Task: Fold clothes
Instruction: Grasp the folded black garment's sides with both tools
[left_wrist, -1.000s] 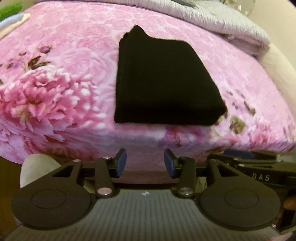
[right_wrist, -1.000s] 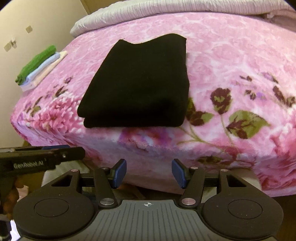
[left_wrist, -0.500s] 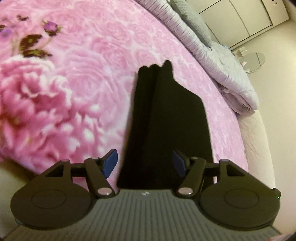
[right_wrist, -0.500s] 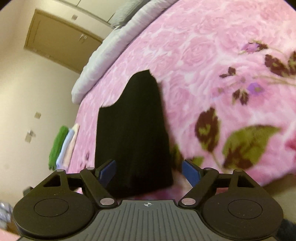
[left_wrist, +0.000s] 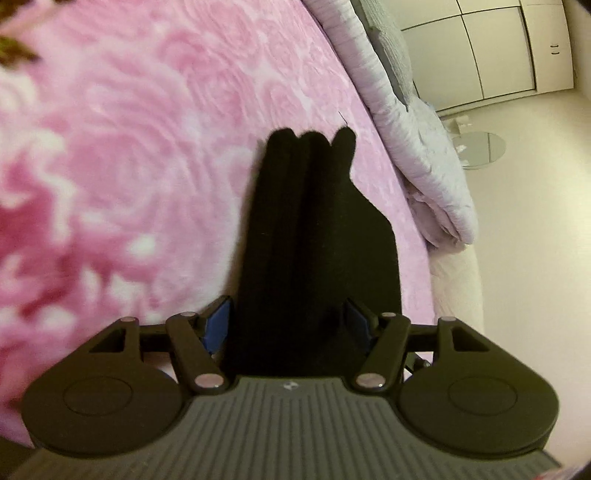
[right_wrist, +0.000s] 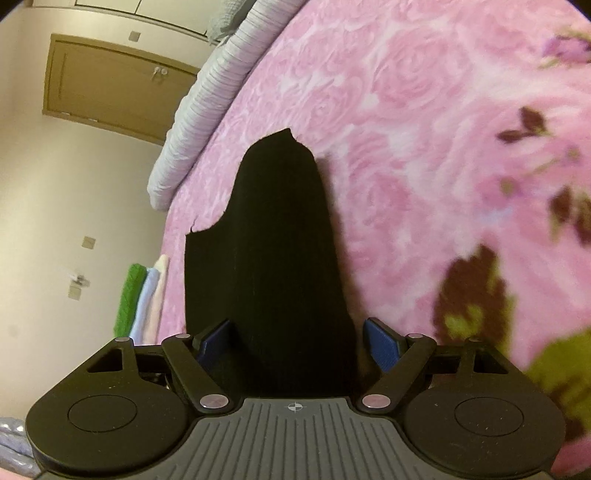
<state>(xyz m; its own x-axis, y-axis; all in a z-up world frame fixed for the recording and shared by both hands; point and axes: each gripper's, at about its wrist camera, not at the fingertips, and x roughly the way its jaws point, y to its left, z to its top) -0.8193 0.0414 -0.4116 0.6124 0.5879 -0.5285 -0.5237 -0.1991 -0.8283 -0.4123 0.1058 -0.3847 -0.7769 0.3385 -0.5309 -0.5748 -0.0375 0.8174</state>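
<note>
Folded black garment (left_wrist: 314, 251) lying on the pink floral blanket (left_wrist: 155, 155) of the bed, seen edge-on from both sides; its near end sits between the fingers of each gripper. Left gripper (left_wrist: 288, 325): jaws spread wide, blue pads on either flank of the cloth; whether they touch it cannot be told. Right gripper (right_wrist: 301, 343): jaws likewise parted, the garment (right_wrist: 273, 266) filling most of the gap, a sliver of blanket (right_wrist: 406, 129) visible beside the right pad.

Left view only: three rounded fold ridges at the garment's far end, toward 12 o'clock; a grey quilt (left_wrist: 410, 122) bunched along the bed's edge at 1 to 3 o'clock; pale wardrobe doors (left_wrist: 480, 51) at 1 o'clock; a round glass table (left_wrist: 480, 149) on the floor below them.

Right view only: a stack of folded towels (right_wrist: 144, 295), green, blue and cream, at 9 o'clock on the bed's edge; a brown door (right_wrist: 107, 85) at 10 o'clock; the quilt (right_wrist: 207, 110) at 11 o'clock; dark leaf prints in the blanket at 3 to 4 o'clock.
</note>
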